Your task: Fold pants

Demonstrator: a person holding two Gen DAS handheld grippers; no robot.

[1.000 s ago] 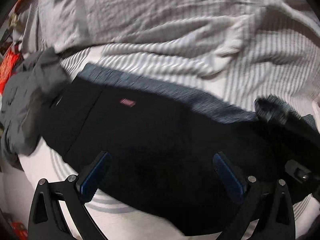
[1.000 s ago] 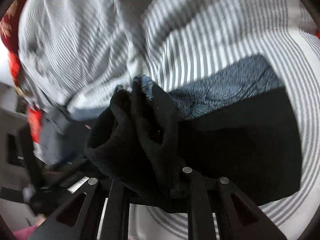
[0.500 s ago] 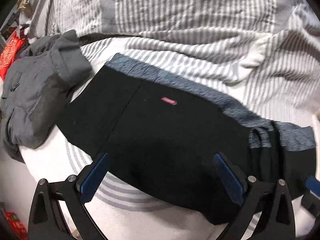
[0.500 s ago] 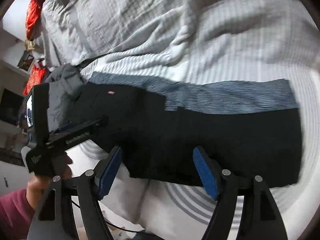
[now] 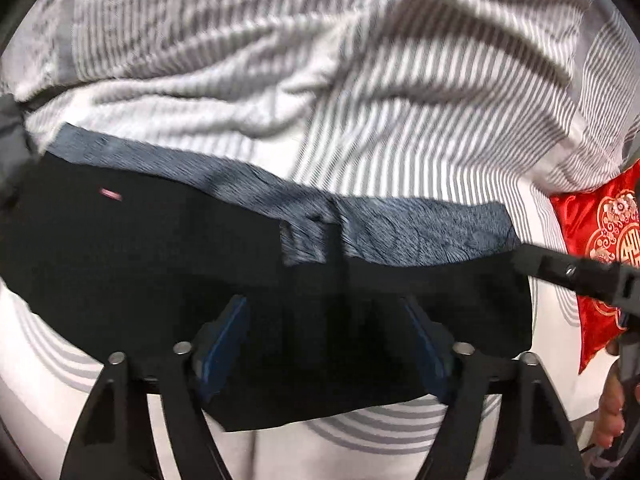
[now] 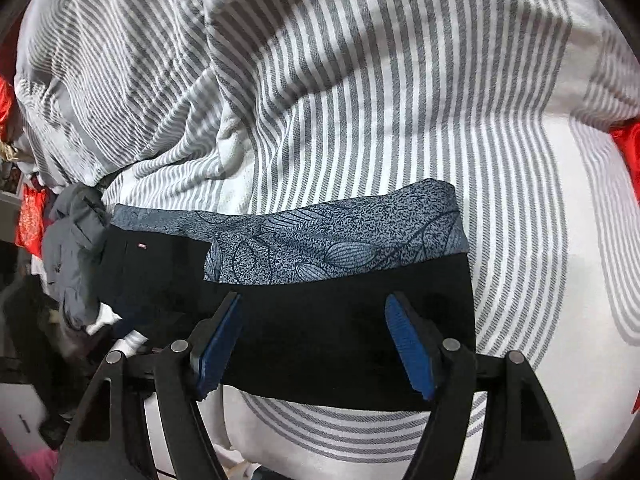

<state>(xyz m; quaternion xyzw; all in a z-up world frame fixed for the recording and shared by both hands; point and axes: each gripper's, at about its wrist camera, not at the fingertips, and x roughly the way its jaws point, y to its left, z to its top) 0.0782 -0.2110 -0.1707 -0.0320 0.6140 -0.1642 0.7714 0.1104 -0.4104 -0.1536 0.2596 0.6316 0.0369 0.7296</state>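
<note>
The pants [image 6: 320, 320] lie flat on the striped bedding [image 6: 360, 100], folded lengthwise, just beyond both tools. The right gripper [image 6: 314, 344] hangs apart, empty, having let go; the left gripper [image 5: 326, 344] is closing, nothing visibly pinched.

A second ago the right gripper [image 6: 314, 344] is clamped on a bunched wad of the pants [image 6: 320, 320]; now its blue pads [image 6: 404, 344] stand wide apart above the cloth with nothing pinched between them. The bunch is gone: that end lies spread flat on the striped bedding [image 6: 360, 100], the leaf-patterned grey lining [image 6: 340, 244] folded over the black fabric as a smooth band. The left gripper [image 5: 328, 344], wide open in both earlier views, is closing, its pads [image 5: 224, 340] nearer together over the black cloth, which looks flat beneath them. Its view has swung along the pants, so a red cushion [image 5: 600, 248] now shows at the right edge.
</note>
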